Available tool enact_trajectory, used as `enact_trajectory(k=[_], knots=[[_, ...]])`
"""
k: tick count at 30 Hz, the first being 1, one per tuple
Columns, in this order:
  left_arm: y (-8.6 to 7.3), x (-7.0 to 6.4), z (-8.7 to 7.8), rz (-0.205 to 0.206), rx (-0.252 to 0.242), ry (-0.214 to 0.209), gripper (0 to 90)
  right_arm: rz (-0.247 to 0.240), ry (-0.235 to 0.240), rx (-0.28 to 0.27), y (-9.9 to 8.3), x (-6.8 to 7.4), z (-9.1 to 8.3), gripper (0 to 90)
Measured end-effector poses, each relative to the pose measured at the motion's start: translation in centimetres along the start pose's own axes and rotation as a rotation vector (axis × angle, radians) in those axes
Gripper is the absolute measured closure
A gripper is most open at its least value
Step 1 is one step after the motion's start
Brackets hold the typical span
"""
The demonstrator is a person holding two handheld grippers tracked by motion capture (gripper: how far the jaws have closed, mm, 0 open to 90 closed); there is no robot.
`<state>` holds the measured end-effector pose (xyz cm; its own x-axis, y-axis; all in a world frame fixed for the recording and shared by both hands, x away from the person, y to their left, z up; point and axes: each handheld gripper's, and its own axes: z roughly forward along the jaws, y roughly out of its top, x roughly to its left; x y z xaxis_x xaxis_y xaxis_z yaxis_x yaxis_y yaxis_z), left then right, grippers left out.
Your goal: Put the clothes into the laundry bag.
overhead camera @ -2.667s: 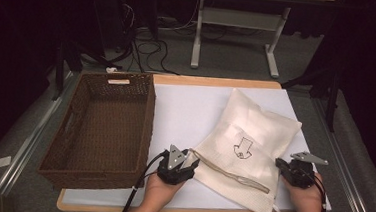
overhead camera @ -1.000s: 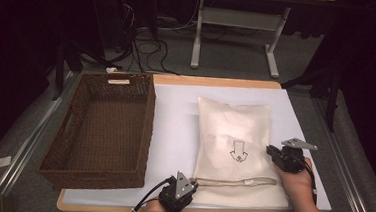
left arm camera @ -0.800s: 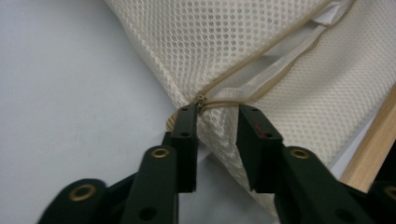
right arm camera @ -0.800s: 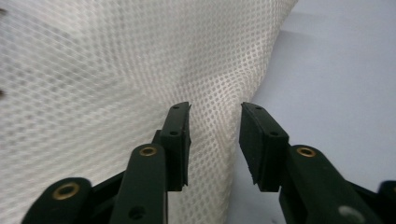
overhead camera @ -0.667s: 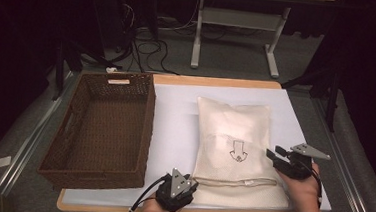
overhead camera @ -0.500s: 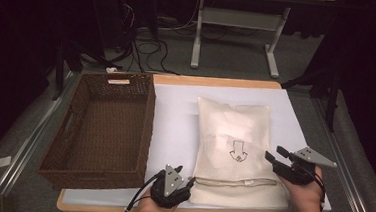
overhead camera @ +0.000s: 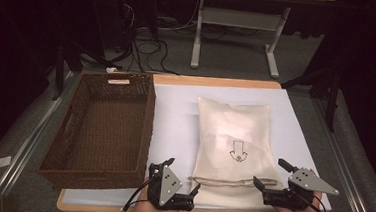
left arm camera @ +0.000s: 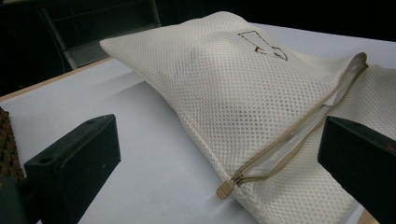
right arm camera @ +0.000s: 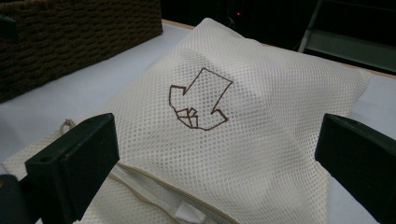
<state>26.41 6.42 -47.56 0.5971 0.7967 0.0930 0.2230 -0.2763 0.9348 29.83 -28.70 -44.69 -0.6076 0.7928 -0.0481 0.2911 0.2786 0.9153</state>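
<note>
A cream mesh zipper bag (overhead camera: 233,144) lay flat on the white table (overhead camera: 175,120), right of the empty wicker basket (overhead camera: 105,130). The left gripper (overhead camera: 183,178) and right gripper (overhead camera: 266,174) flanked its partly unzipped near edge, both with jaws spread wide, holding nothing. The zipper pull (left arm camera: 225,188) rested between the left jaws.

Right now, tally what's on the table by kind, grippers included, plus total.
Wicker basket: 1, brown, nothing visible inside it.
Mesh zip bag: 1, cream, lying flat, zipper partly open.
Grippers: 2, left gripper and right gripper, both with fingers spread, at the bag's near corners.
Total: 4
</note>
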Motion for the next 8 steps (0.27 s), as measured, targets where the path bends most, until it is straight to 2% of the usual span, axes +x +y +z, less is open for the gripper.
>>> enact_trajectory(k=[1, 4, 8], knots=[[-0.06, 0.08, 0.12, -0.009, 0.005, -0.002, 0.0, -0.008, -0.001, 0.004, 0.05, 0.06, 0.15, 0.6], [-0.11, 0.29, 0.26, -0.032, 0.01, -0.001, 0.0, 0.017, 0.005, 0.006, 0.09, -0.16, 0.18, 0.5], [-0.09, 0.41, 0.15, -0.031, 0.007, 0.009, 0.0, 0.021, -0.007, -0.014, 0.17, -0.37, -0.3, 0.5]])
